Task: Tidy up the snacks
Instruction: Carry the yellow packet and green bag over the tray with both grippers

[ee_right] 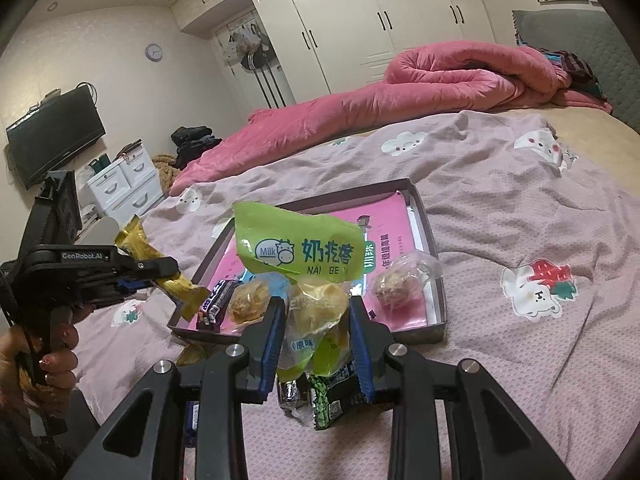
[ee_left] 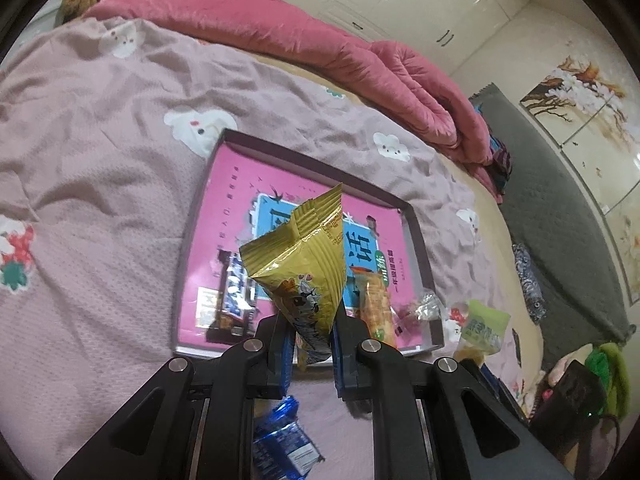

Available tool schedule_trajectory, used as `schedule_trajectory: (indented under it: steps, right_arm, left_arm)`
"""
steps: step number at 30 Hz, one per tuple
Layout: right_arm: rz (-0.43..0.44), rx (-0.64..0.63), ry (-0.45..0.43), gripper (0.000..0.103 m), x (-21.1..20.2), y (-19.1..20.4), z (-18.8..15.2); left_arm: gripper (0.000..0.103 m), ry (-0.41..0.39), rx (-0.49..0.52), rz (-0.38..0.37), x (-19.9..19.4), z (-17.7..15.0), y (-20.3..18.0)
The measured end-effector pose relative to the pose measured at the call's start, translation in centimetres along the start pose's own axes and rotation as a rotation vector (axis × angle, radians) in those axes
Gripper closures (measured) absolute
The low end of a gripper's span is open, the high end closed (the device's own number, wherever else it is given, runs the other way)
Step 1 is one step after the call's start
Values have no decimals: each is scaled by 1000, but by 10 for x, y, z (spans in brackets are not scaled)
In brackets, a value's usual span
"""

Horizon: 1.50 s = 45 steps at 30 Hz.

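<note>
My left gripper is shut on the lower end of a gold snack packet, which stands up over the near edge of a shallow box tray with a pink printed bottom. In the right wrist view the left gripper holds this gold packet at the tray's left corner. My right gripper is shut on a green-and-clear milk snack bag just before the tray's near rim. Inside the tray lie a dark wrapped bar, a round cake and a clear-wrapped snack.
Loose snacks lie on the pink bedcover under the grippers: a blue packet, a green-black packet and a silver piece. A rolled pink duvet lies behind the tray. A hand grips the left handle. White drawers stand beyond the bed.
</note>
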State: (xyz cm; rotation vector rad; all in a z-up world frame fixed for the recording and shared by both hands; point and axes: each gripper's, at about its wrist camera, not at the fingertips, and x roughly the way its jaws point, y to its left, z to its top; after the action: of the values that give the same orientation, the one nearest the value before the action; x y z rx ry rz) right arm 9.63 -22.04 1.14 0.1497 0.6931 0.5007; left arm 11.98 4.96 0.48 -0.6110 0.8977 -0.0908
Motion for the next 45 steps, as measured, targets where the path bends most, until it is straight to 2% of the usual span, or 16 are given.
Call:
schedule_trajectory:
  steps: [13,19,30,45]
  right_arm:
    - [-21,15,-4,71,8,-6,3]
    - [-34,11,-10,71,11,-8,5]
    - [-43,2,-1,71,22,-9,8]
    - [-28,-10,48,71,51,-9,15]
  left_arm:
    - [87,35,-11,-61,43,-8,-16]
    - [87,34,-5,-54,55,-14,-17]
    - [87,27,54,3,64,-25,-11]
    - [83,40,2,17,67,-26,12]
